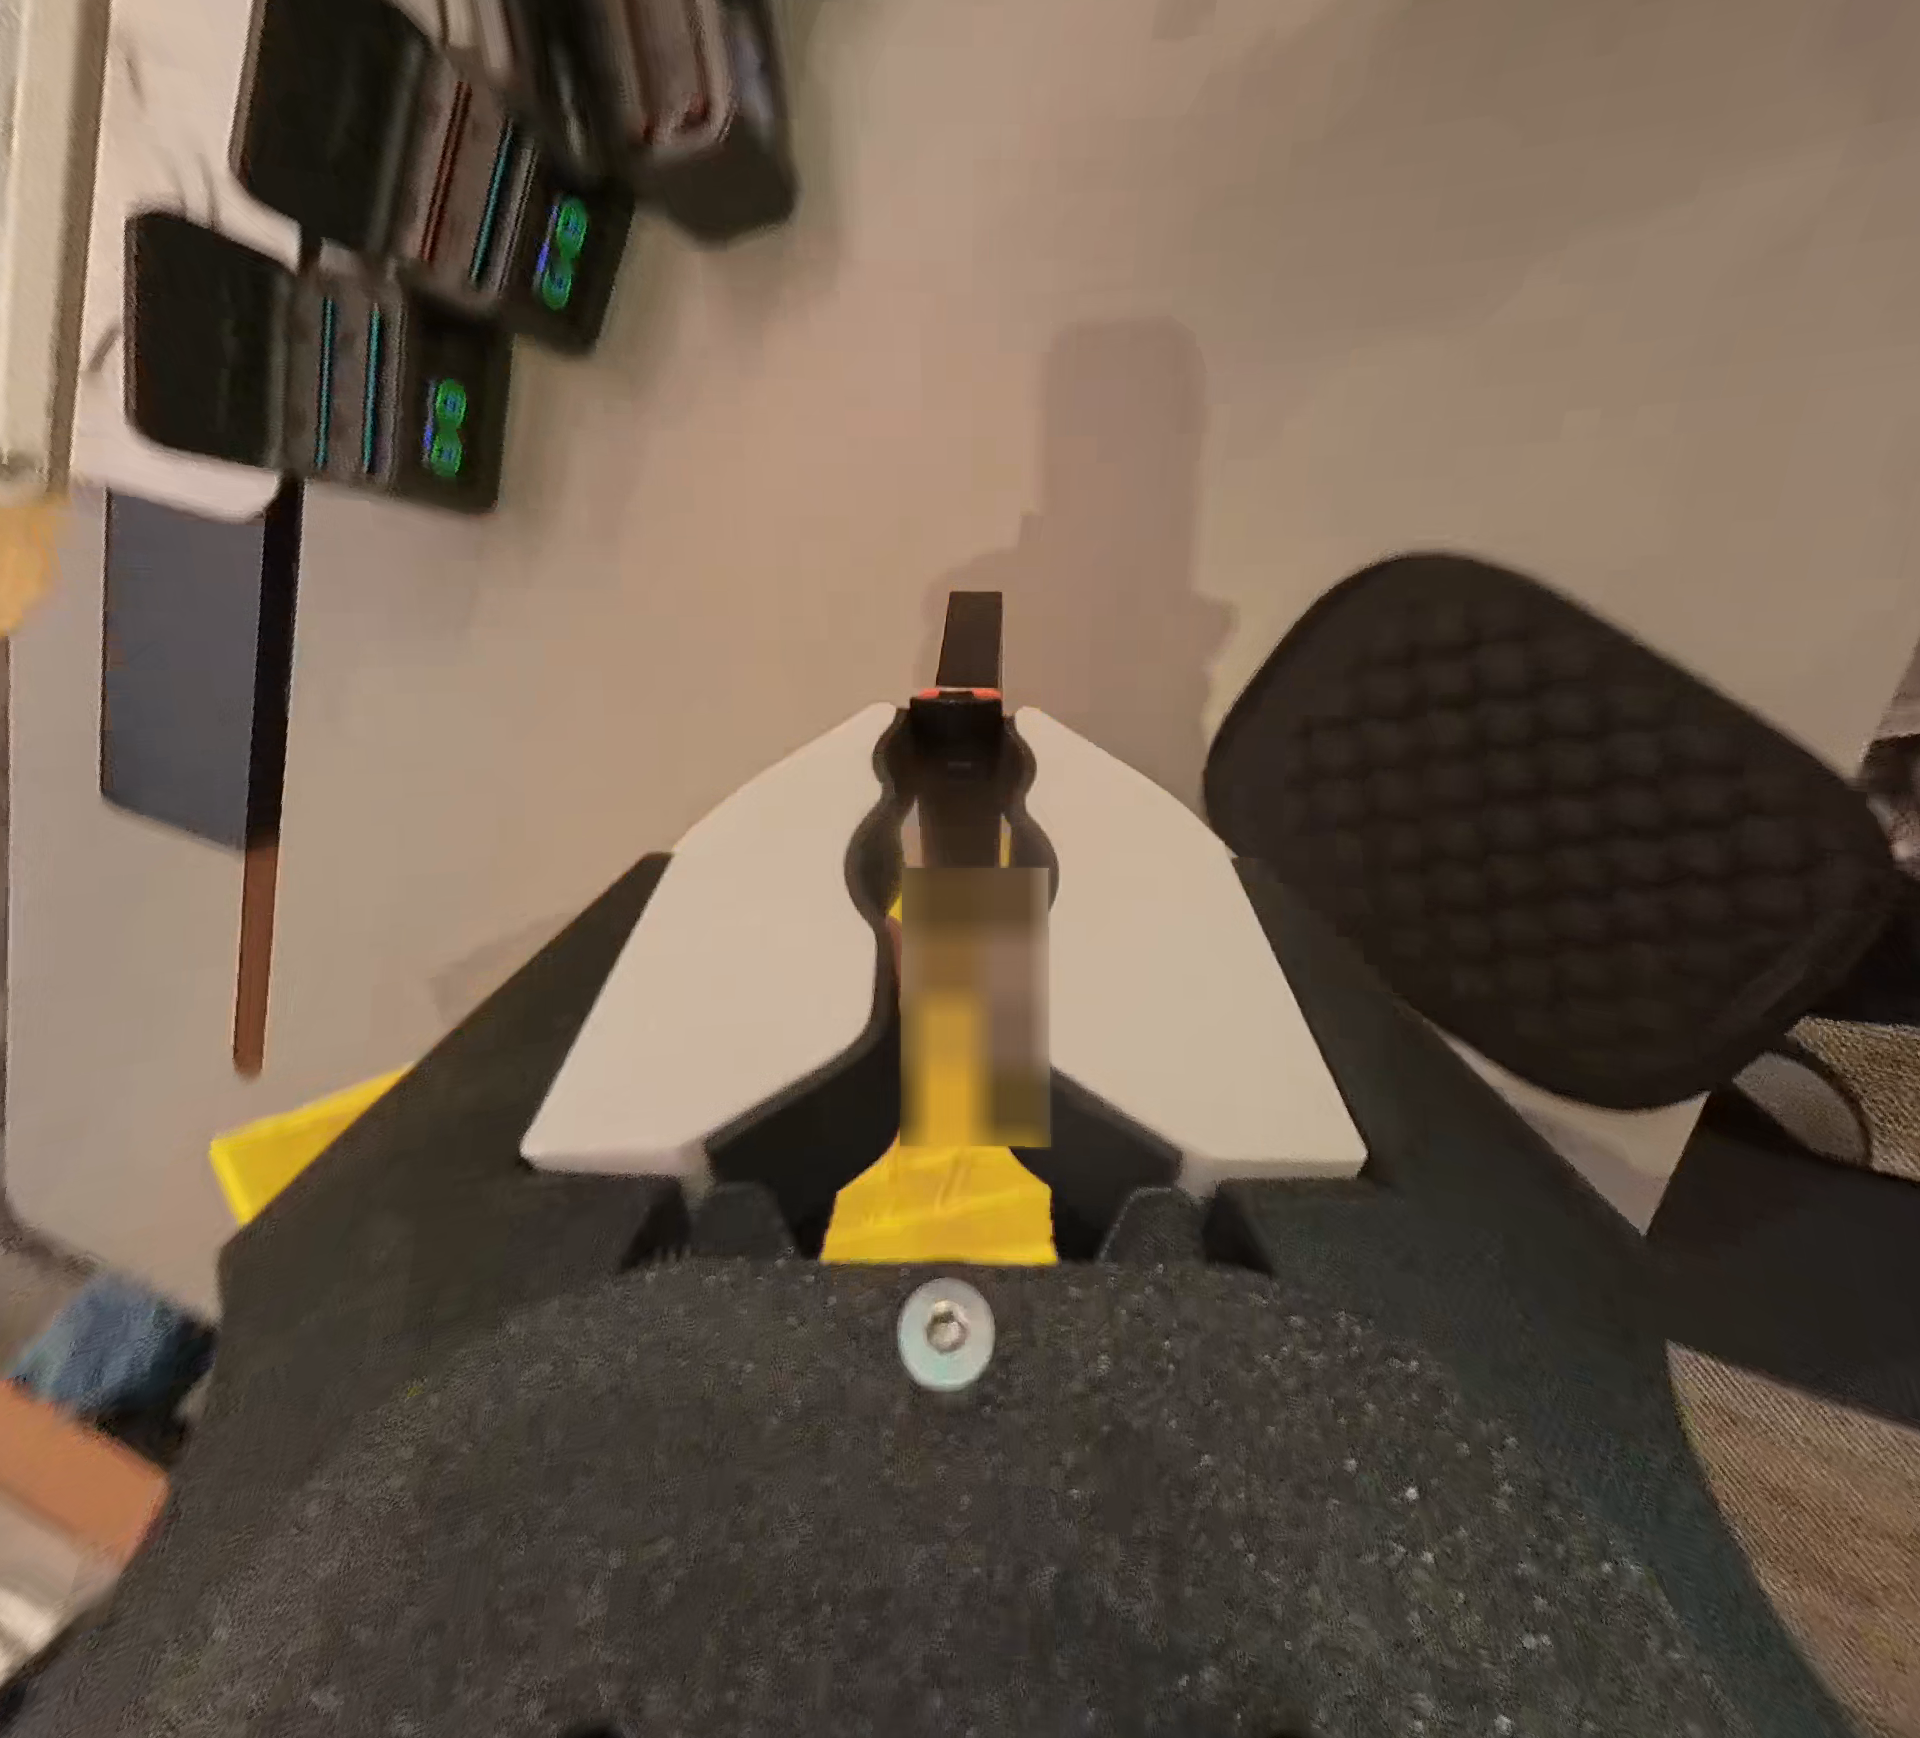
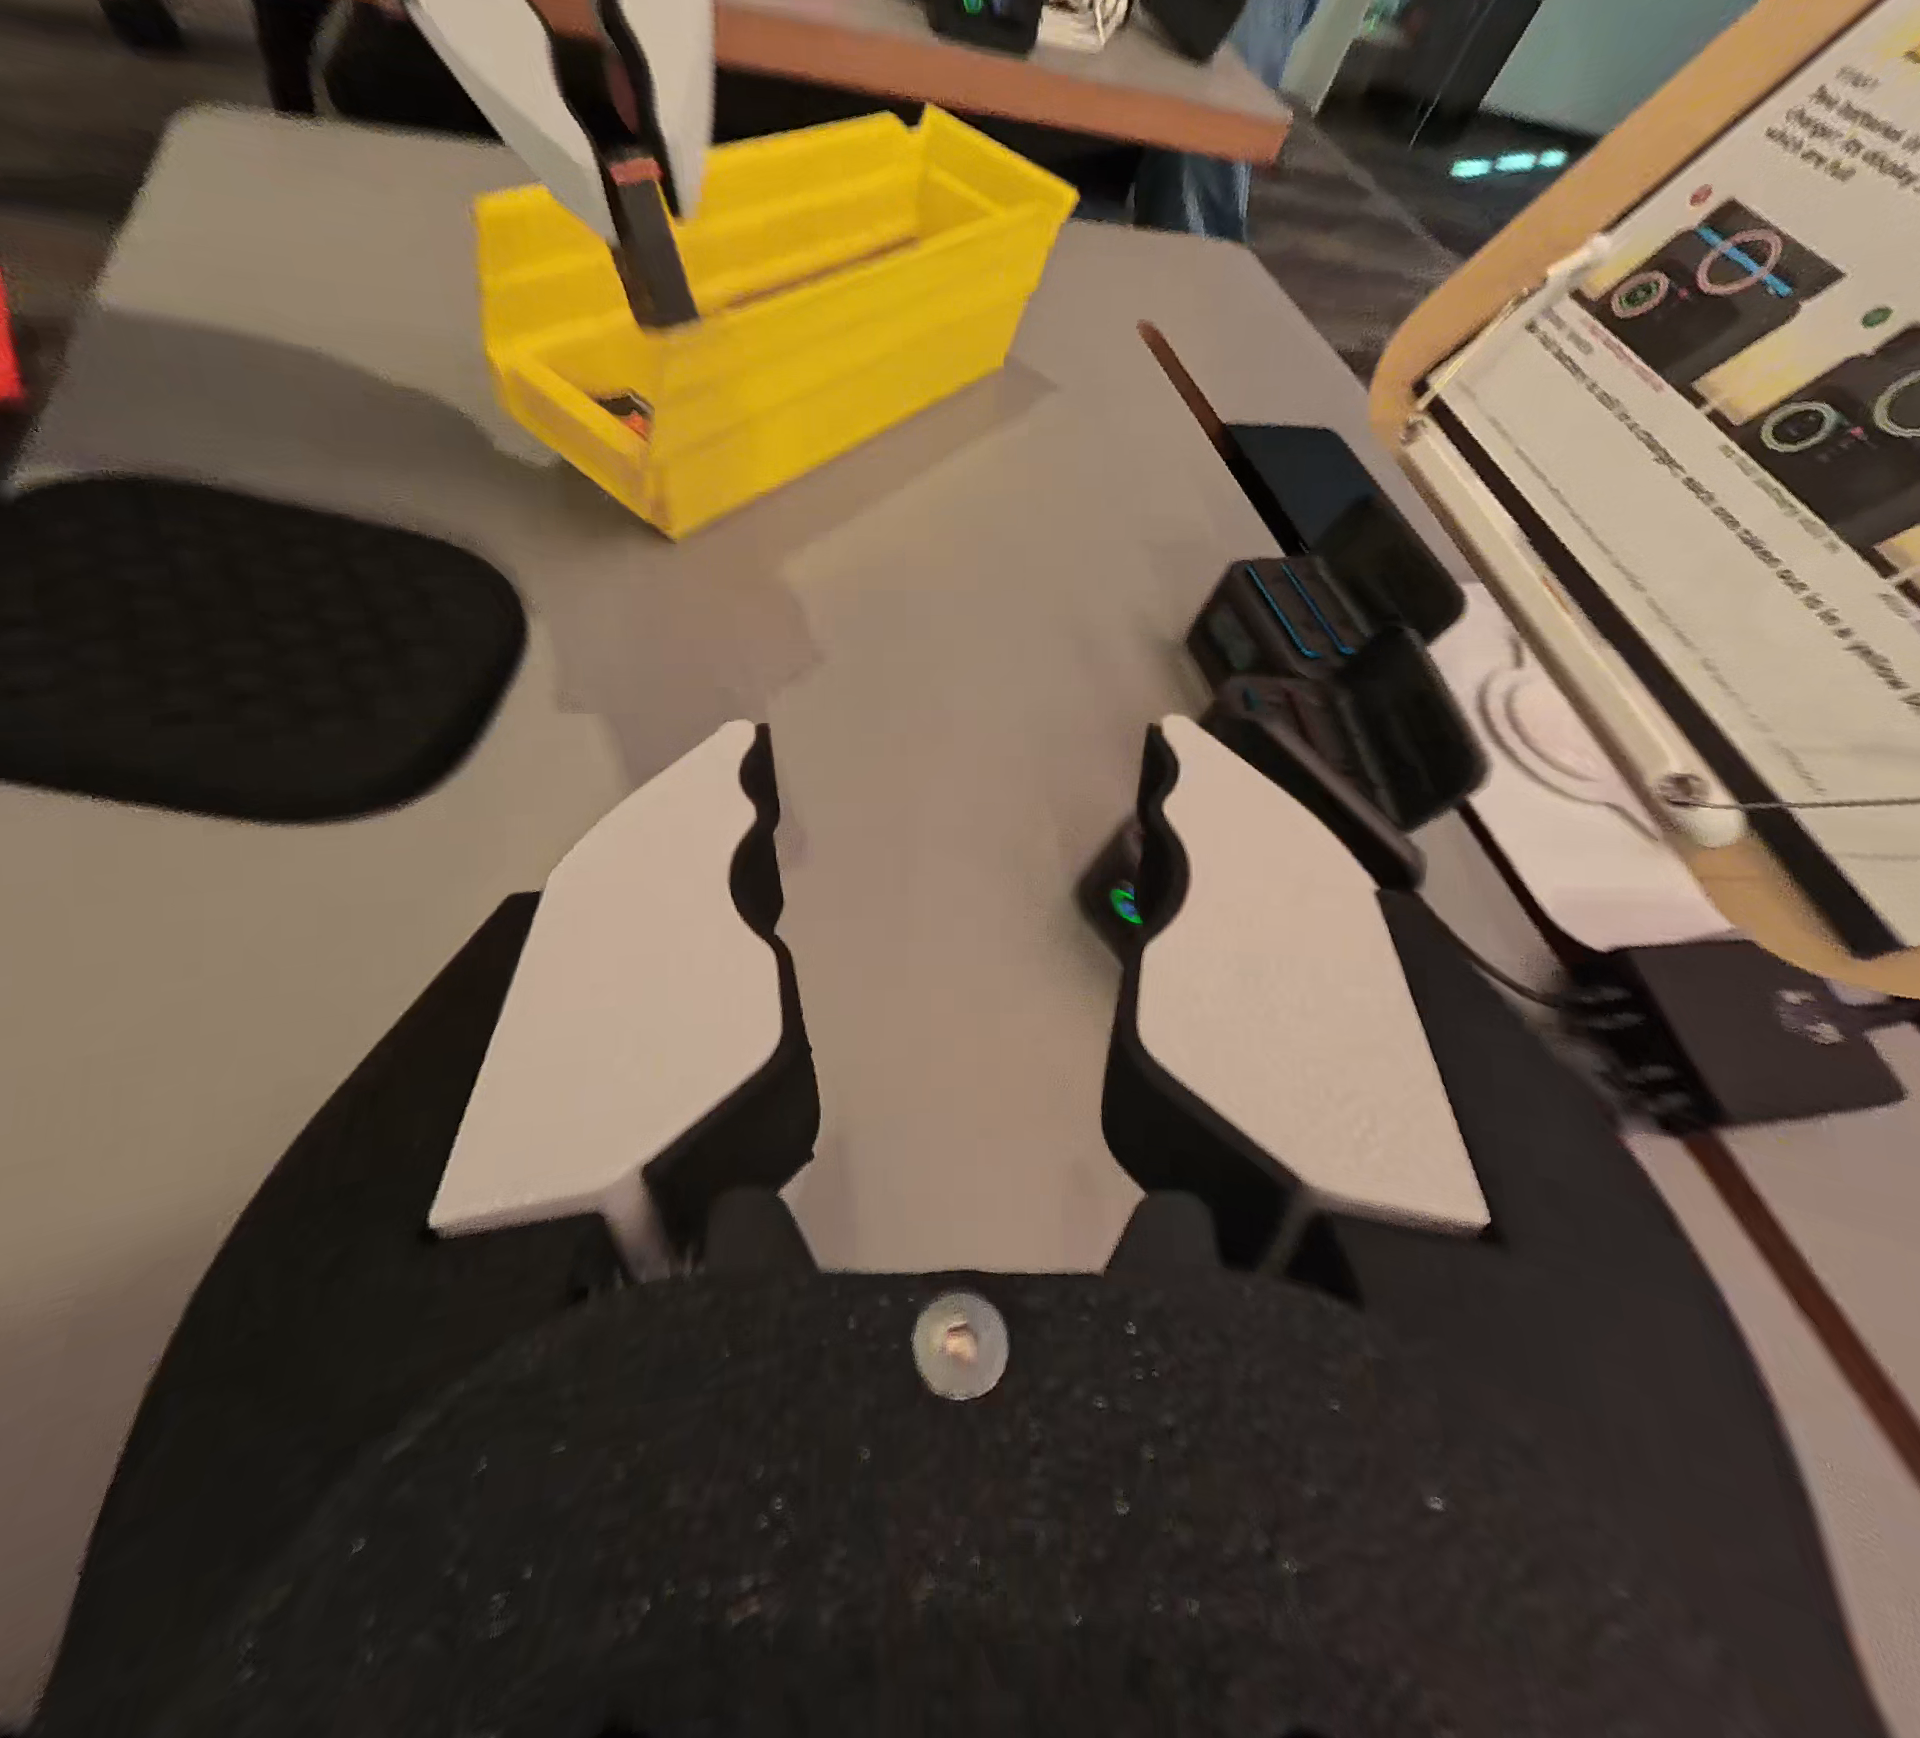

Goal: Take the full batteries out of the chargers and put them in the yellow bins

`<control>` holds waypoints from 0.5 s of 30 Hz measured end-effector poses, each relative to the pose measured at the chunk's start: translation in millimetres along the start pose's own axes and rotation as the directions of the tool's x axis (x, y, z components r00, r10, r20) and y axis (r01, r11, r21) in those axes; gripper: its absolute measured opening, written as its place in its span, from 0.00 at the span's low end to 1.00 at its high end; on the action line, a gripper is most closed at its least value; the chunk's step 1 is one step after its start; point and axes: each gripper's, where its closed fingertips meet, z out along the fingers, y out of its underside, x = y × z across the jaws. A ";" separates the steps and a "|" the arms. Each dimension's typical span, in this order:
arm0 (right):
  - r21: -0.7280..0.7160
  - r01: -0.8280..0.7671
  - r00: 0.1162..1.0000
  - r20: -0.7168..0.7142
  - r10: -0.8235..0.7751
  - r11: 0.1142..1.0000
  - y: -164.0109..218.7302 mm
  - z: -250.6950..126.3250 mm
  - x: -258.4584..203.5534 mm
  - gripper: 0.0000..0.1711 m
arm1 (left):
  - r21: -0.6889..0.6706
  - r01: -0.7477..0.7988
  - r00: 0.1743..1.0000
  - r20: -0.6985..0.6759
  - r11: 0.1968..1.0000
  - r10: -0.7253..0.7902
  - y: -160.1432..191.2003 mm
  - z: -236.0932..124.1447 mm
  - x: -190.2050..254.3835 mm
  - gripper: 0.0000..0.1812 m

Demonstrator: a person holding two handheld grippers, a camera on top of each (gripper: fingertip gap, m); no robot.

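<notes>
I see a bright yellow bin [image 2: 790,338] upper centre, a black battery [image 1: 971,649] with an orange band, black chargers [image 1: 416,317] glowing green upper left, and a black honeycomb-patterned pad [image 1: 1538,836].

Grey table [image 2: 935,649] (bin [image 2: 831,358], chargers [image 2: 1320,649])

1. The right hand-held gripper [image 2: 956,857] hangs over the grey tabletop [image 2: 935,649], jaws spread with nothing between them
2. The left hand-held gripper [image 2: 634,171] pinches a black battery [image 2: 649,265] above the yellow bin [image 2: 831,358] near the tabletop's far edge
3. Black chargers [image 2: 1340,701] sit along the right edge
</notes>
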 end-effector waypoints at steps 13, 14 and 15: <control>0.131 -0.124 0.989 0.102 0.111 0.984 5.7 18.9 -91.9 0.32 | 0.310 -0.112 0.976 -0.147 0.944 0.164 -101.1 41.6 77.8 0.08; 0.136 -0.120 0.988 0.112 0.106 0.983 7.0 17.2 -94.1 0.27 | 0.327 -0.103 0.974 -0.160 0.940 0.162 -104.9 44.2 80.7 0.08; 0.145 -0.119 0.986 0.134 0.100 0.982 7.7 14.1 -97.3 0.16 | 0.343 -0.095 0.973 -0.166 0.934 0.160 -108.3 46.5 82.1 0.09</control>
